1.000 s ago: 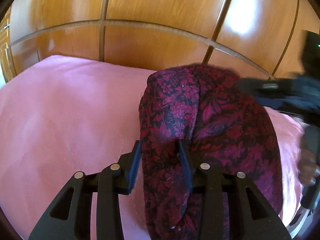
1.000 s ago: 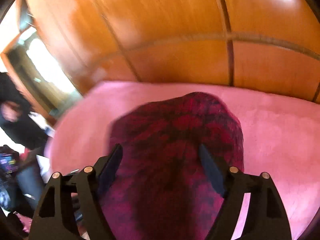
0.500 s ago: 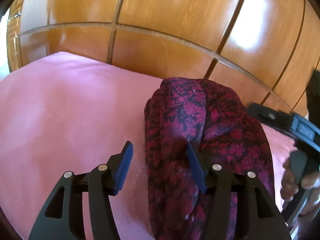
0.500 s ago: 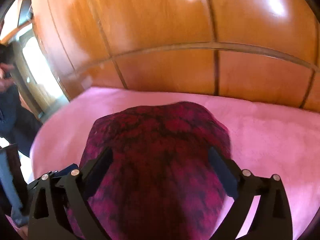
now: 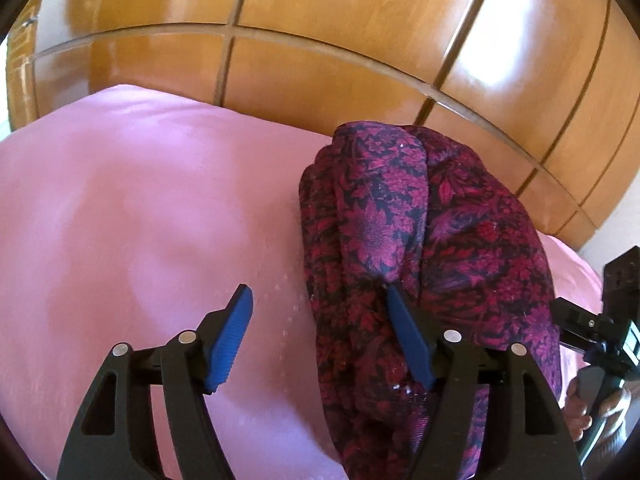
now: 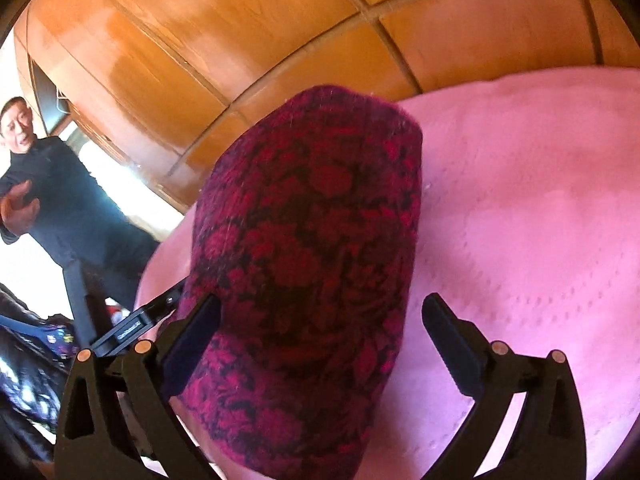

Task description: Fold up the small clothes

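- The garment (image 5: 432, 240) is a dark red floral cloth, gathered into a long folded bundle on the pink bed (image 5: 140, 220), in front of a wooden panel wall (image 5: 320, 20).
- Handling, as judged: the cloth is soft, light and limp. It will sag and unfold if lifted by one layer. It is not fragile. The knit-like surface looks grippy rather than slippery.
- Recommended hold, as judged: pinch all layers together at a folded edge or a corner, not at the loose top ridge.
- Left gripper (image 5: 320, 336): jaws opening, moderately wide. The pads do not clamp the cloth. The garment extends from 6 o'clock to 1 o'clock in this view. Its left edge lies between the fingers, and the right finger (image 5: 408, 340) overlaps the cloth.
- Right gripper (image 6: 320, 344): jaws opening, very wide, nothing clamped. The garment (image 6: 312, 240) runs from 6 o'clock to 12 o'clock, with its near end between the fingers. The left finger sits close against the cloth; contact cannot be confirmed.
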